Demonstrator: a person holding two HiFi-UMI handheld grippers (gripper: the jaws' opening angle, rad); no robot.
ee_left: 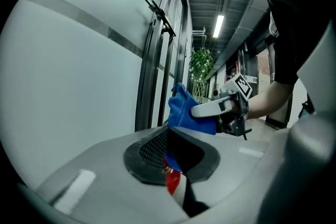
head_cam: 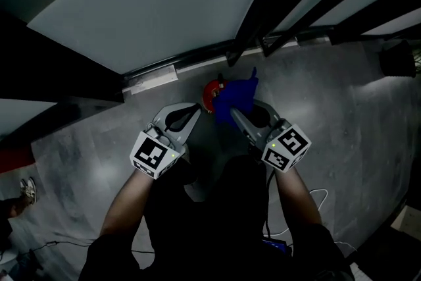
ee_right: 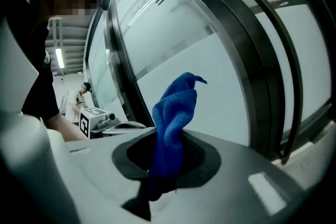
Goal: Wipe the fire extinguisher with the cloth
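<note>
A red fire extinguisher [head_cam: 210, 94] stands on the grey floor at the foot of a glass wall, seen from above and partly hidden by the blue cloth [head_cam: 237, 95]. My right gripper [head_cam: 233, 113] is shut on that cloth, which sticks up out of its jaws [ee_right: 176, 113] and hangs over the extinguisher's right side. Just left of the extinguisher, my left gripper [head_cam: 195, 110] is shut and holds nothing. In the left gripper view a sliver of the red extinguisher [ee_left: 172, 181] shows past the jaw tips, and the cloth [ee_left: 182, 108] sits in the right gripper [ee_left: 218, 107] beyond.
Frosted glass panels in dark frames [head_cam: 263, 16] rise right behind the extinguisher, with a metal sill [head_cam: 154, 76] at their foot. Cables [head_cam: 317, 197] lie on the floor by my right arm. Someone's shoe [head_cam: 27, 189] shows at far left. A potted plant [ee_left: 202, 63] stands down the corridor.
</note>
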